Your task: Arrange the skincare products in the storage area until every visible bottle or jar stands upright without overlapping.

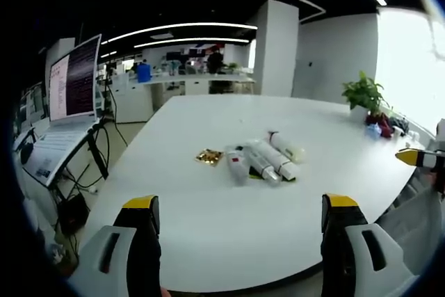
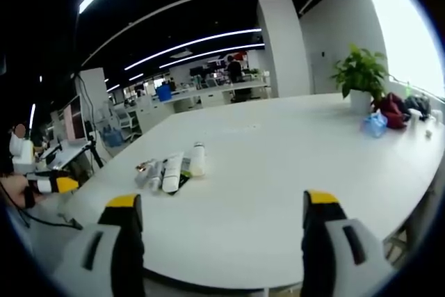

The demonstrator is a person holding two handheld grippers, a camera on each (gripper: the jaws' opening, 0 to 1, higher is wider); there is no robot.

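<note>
Setting: a large white table (image 1: pixel 229 227) in an open-plan office, lit by long ceiling strips.
Laptop: an open laptop (image 1: pixel 69 88) on a stand sits off the table's left edge in the left gripper view, its screen lit with text.
Left gripper (image 1: pixel 238 206): yellow-tipped jaws stand wide apart and hold nothing, poised over the table's near edge, well apart from the products.
Gold item: a small gold, foil-like object (image 1: pixel 208 157) lies flat on the table just left of the skincare cluster; what it is cannot be told.
Skincare products: a cluster of white tubes and bottles (image 1: pixel 264 159) lies on its side near the middle of the table, packed side by side and touching, over something dark and green; none stands upright. In the right gripper view the same cluster (image 2: pixel 172 170) lies toward the table's left part.
Plant: a potted green plant (image 1: pixel 363 95) stands at the table's far right, with red and dark items just beside it.
Right gripper (image 2: pixel 222 210): jaws spread wide and empty above the table's near edge, well apart from the cluster; its yellow tip (image 1: pixel 417 158) enters the left gripper view from the right.
Background: a person stands at distant desks beyond the table.
</note>
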